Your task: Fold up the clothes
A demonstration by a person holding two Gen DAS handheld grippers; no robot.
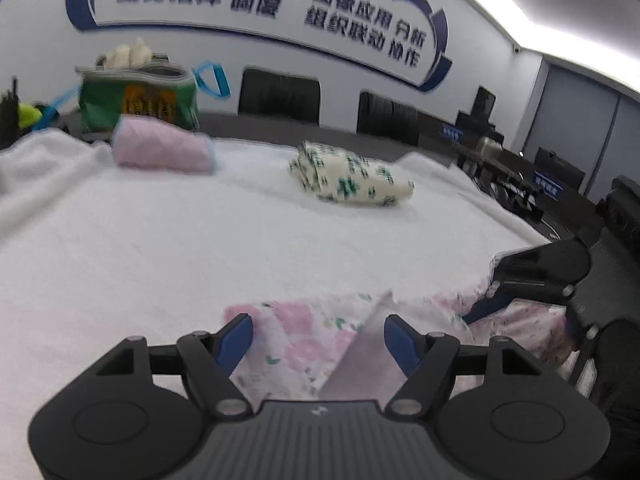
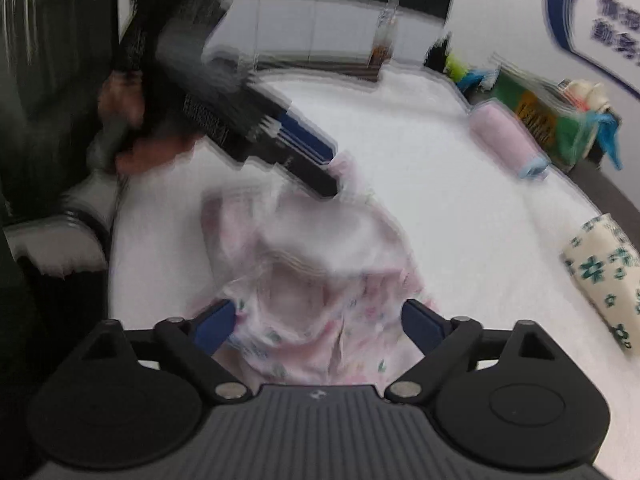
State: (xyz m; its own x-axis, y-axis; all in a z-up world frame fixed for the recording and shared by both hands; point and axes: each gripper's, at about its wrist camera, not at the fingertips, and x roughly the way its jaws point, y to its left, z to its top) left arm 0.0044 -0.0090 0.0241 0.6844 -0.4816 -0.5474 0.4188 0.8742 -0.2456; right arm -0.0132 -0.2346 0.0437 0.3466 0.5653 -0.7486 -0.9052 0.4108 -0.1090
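Pink floral garment [image 1: 304, 340] bunched at near edge of white blanket [image 1: 200, 240], straddled by wide-spread left gripper [image 1: 319, 340] and right gripper [image 2: 318, 322], probably positioned to pinch opposite ends for folding.

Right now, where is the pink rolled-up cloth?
The pink roll lies at the far left of the white blanket in the left wrist view, just in front of the green bag.

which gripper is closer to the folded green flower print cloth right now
Right, though only by a little. The right gripper has the green-flowered cloth off to its right side; the left gripper sees it farther ahead across the white cover.
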